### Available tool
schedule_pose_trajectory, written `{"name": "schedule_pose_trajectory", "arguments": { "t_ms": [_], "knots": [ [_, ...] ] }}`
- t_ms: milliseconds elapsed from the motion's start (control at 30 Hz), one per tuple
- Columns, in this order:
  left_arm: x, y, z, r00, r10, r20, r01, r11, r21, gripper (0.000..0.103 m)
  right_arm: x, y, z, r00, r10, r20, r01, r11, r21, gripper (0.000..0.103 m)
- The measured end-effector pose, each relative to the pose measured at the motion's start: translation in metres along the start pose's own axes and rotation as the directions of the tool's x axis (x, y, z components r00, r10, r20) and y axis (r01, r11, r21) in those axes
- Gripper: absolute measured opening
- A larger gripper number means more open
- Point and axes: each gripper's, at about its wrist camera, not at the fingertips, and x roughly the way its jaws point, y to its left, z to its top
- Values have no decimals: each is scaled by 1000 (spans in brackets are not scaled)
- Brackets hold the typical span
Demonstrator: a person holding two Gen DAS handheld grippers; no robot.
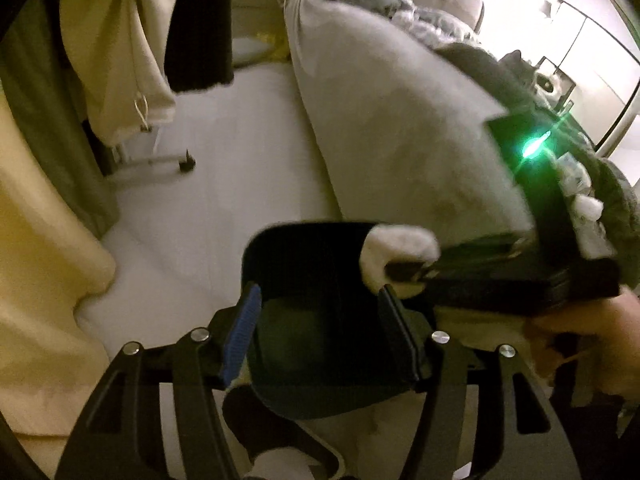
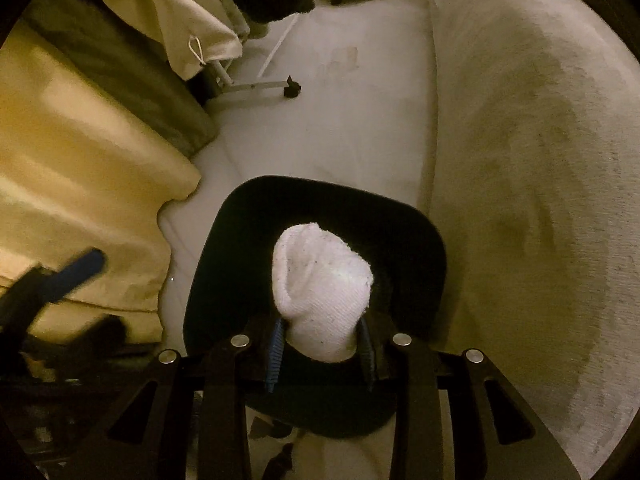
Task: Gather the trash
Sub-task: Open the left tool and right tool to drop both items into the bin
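Observation:
A black bin stands on the white floor right below both grippers. My left gripper hangs open above its mouth, with nothing between its blue-padded fingers. In the right wrist view my right gripper is shut on a white, sock-like knitted wad, held over the bin. The left wrist view shows the same wad at the bin's right rim, with the right gripper reaching in from the right. One blue pad of the left gripper shows blurred at the left edge.
A bed with a pale grey blanket runs along the right. A cream curtain hangs at the left. A clothes rack's wheeled foot stands on the floor further back, with garments hanging over it.

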Motion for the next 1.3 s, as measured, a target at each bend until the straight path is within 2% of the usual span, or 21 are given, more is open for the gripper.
{"name": "schedule_pose_trajectory", "arguments": {
  "t_ms": [500, 833, 900, 1233, 1300],
  "knots": [
    [-58, -15, 18, 984, -29, 173, 23, 999, 40, 56, 34, 6, -12, 996, -41, -80, 37, 998, -50, 34],
    [-84, -29, 25, 971, -15, 240, -4, 997, 78, 48, 46, 13, -19, 992, -70, -106, 60, 994, -94, 38],
    [-91, -34, 28, 967, -25, 254, 3, 996, 86, 47, 45, 12, -20, 992, -66, -103, 57, 994, -92, 50],
    [-111, -59, 41, 944, -76, 321, 34, 990, 135, 46, 37, 14, -28, 998, -33, -60, 27, 994, -104, 67],
    [-112, -62, 46, 942, -69, 329, 24, 990, 136, 46, 28, 17, -29, 1000, -5, -24, 2, 993, -115, 75]
  ]
}}
